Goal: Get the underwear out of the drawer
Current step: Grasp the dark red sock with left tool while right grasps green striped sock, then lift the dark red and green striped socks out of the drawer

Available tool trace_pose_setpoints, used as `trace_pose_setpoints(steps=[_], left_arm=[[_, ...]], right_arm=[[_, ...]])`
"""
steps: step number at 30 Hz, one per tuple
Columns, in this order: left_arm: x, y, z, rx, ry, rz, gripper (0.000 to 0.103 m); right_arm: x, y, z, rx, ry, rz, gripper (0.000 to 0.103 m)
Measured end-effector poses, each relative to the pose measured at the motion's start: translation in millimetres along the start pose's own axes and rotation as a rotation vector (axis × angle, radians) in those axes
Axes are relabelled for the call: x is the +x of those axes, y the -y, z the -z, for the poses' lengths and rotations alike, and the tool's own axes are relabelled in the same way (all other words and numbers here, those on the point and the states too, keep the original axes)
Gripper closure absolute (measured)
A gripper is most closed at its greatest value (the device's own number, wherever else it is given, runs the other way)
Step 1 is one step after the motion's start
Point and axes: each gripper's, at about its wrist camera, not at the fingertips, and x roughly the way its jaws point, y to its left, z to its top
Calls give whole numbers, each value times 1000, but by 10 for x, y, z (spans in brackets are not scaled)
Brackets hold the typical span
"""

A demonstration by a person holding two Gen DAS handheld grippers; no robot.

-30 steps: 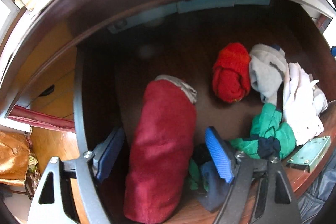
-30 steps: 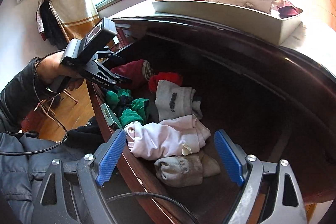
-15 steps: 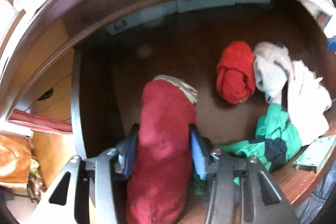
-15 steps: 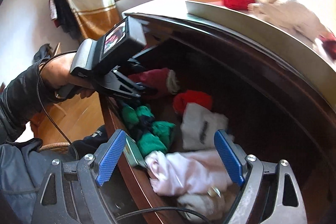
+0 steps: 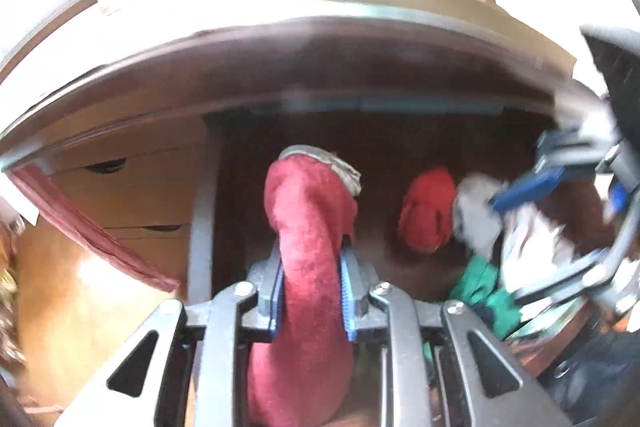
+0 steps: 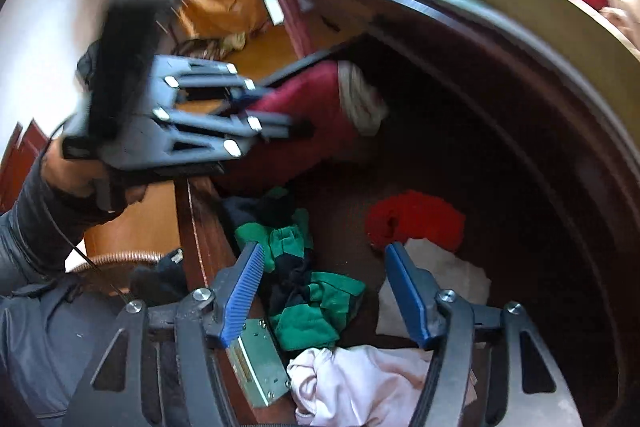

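Drawer [image 6: 460, 155] rear: dark bare floor lies behind the clothes, open to a gripper.
Overhead: the dresser top [image 6: 520, 15] overhangs the rear, limiting height there.
Left side: the left gripper [image 5: 310, 293], clamped on the maroon roll [image 5: 308, 235], fills the gap beside the side wall.
Front right: the right gripper [image 6: 324, 291] hangs spread over the green garment [image 6: 316, 311]; the pink garment [image 6: 360, 383], white garment [image 6: 444, 275] and red bundle [image 6: 416, 219] crowd around.
Front edge: a metal lock plate [image 6: 256, 363] juts at the rim.

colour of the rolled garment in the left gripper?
Dark red garment, grey-white band at one end; left gripper. Clearest in left wrist view.
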Motion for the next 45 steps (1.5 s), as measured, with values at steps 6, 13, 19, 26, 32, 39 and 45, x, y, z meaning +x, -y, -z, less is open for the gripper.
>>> trace_pose_setpoints(steps=[6,13,19,26,32,39,45], left_arm=[[-238,-123,21,-89,115,25,82],[-418,-236,79,-132,183,57,82],[-445,-270,152,-153,203,83,82],[-427,-246,167,-170,211,93,82],[-453,-212,190,-178,224,106,82],[-507,-185,195,-186,244,114,82],[-640,-192,193,-201,294,107,82]], right_arm=[[247,-69,-119,-43,-101,-26,39],[606,-94,-234,-72,-249,-82,39],[853,-69,-289,-65,-338,-131,39],[1069,92,-416,21,-348,-201,39],[1050,109,-312,58,-297,-233,71],[744,85,-271,63,-152,-175,82],[475,35,-271,61,-47,-126,83]])
